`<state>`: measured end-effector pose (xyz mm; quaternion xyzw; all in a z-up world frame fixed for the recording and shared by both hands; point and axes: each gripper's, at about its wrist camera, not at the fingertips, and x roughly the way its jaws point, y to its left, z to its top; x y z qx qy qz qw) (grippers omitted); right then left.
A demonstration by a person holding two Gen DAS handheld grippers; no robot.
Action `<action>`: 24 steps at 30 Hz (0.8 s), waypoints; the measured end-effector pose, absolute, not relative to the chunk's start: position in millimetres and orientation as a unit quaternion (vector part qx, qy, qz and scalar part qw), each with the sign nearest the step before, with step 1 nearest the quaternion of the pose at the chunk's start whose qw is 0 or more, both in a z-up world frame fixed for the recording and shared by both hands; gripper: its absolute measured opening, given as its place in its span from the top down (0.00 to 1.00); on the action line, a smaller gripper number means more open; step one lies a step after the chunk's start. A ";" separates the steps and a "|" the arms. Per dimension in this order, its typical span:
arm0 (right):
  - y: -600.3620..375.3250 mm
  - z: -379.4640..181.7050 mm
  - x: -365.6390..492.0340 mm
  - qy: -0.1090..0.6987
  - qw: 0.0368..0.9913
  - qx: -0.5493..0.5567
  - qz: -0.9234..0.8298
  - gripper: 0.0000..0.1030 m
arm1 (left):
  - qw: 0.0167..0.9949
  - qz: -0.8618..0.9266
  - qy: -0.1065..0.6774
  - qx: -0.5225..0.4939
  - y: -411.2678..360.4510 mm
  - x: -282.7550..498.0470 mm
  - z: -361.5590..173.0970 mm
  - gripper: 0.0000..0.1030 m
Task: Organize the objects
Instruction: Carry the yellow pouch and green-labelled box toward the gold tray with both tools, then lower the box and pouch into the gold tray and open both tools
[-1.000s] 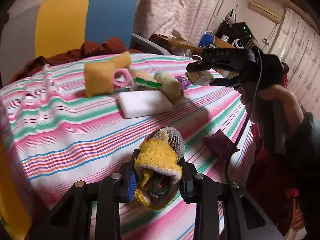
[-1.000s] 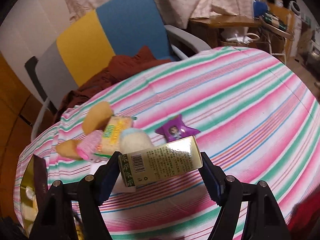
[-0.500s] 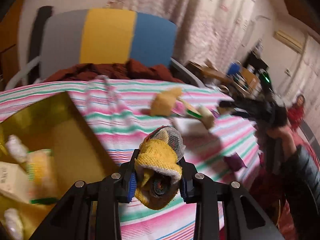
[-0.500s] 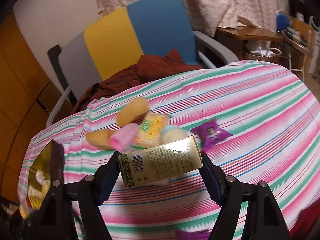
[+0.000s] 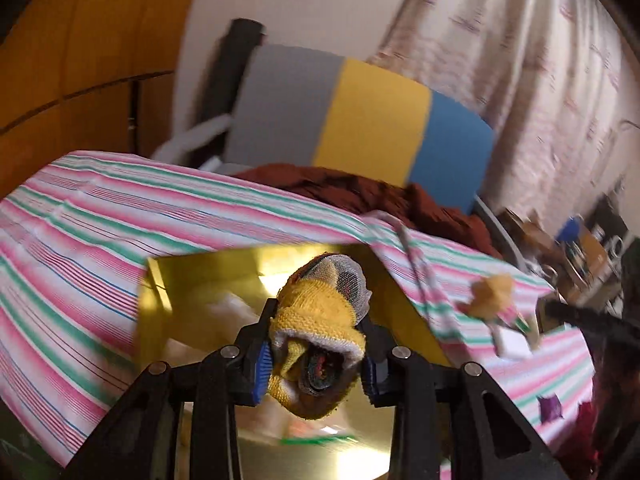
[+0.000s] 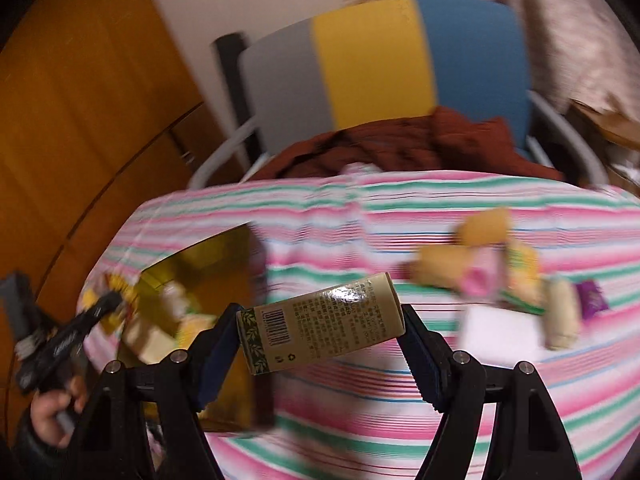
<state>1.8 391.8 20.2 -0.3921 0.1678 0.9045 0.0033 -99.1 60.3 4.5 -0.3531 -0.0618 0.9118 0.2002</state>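
Left claw [image 5: 316,364] above gold box [image 5: 200,280]

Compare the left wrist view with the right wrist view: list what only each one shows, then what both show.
Only the left wrist view: the left tongs shut on a rolled yellow sock, held over the open gold box.

Only the right wrist view: the right tongs shut on a tan carton, and a hand holding the other tool at lower left.

Both: the gold box, the striped cloth, the grey, yellow and blue chair, the heap of snacks, and the purple packet.
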 end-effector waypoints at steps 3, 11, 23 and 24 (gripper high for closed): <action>352.7 14.9 -22.3 0.157 -0.027 -0.410 0.898 0.26 | 0.186 0.913 -0.067 -0.356 42.2 -117.4 2.1 0.64; 273.7 8.4 -86.1 0.156 -0.071 -0.427 0.888 0.24 | 0.143 0.913 -0.054 -0.378 24.3 -144.0 -11.2 0.54; 250.0 6.1 -86.6 0.166 -0.085 -0.426 0.885 0.02 | 0.118 0.919 -0.085 -0.367 2.5 -110.8 -11.5 0.51; 249.7 2.9 -82.4 0.160 -0.083 -0.430 0.885 0.01 | 0.116 0.921 -0.080 -0.363 3.4 -103.6 -11.4 0.51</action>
